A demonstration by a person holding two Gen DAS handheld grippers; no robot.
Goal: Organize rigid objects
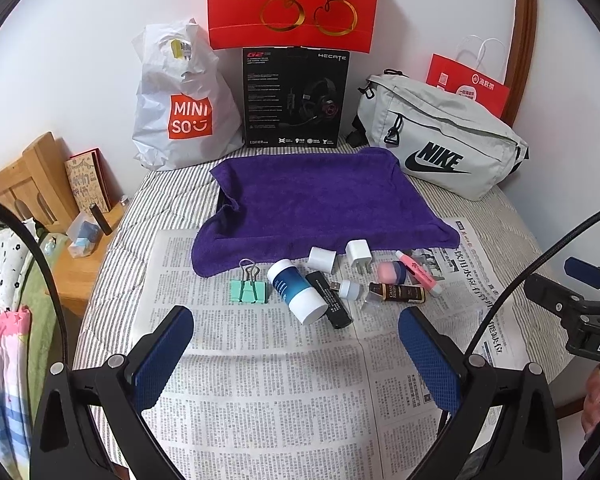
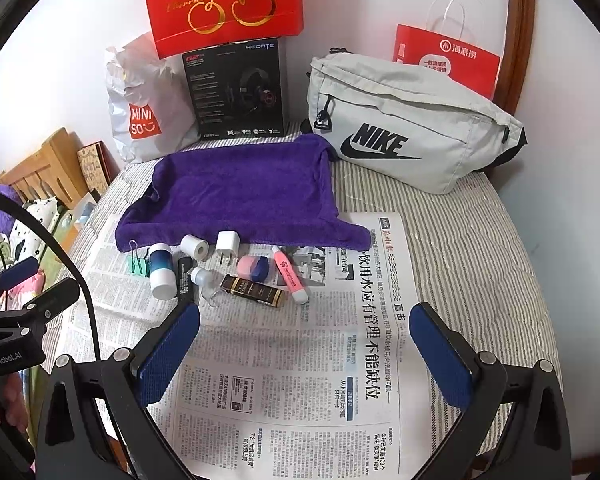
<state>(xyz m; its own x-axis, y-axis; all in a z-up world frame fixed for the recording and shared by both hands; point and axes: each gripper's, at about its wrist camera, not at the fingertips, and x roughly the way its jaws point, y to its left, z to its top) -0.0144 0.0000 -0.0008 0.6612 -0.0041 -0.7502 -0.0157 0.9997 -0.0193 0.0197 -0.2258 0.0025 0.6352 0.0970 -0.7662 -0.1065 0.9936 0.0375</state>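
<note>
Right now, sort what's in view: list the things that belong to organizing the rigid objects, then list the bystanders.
Job:
binder clip
white-capped bottle
black stick
two white chargers
pink highlighter
brown tube
purple towel

Lying about:
Miniso bag
headset box
Nike bag
newspaper

Bright, even, sharp views; strong fisheye bending, dark corners

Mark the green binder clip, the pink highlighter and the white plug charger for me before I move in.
green binder clip (image 1: 249,290): left wrist view, on its mint body.
pink highlighter (image 2: 290,276): right wrist view, middle of its barrel.
white plug charger (image 1: 358,253): left wrist view, on its white block above the prongs.
</note>
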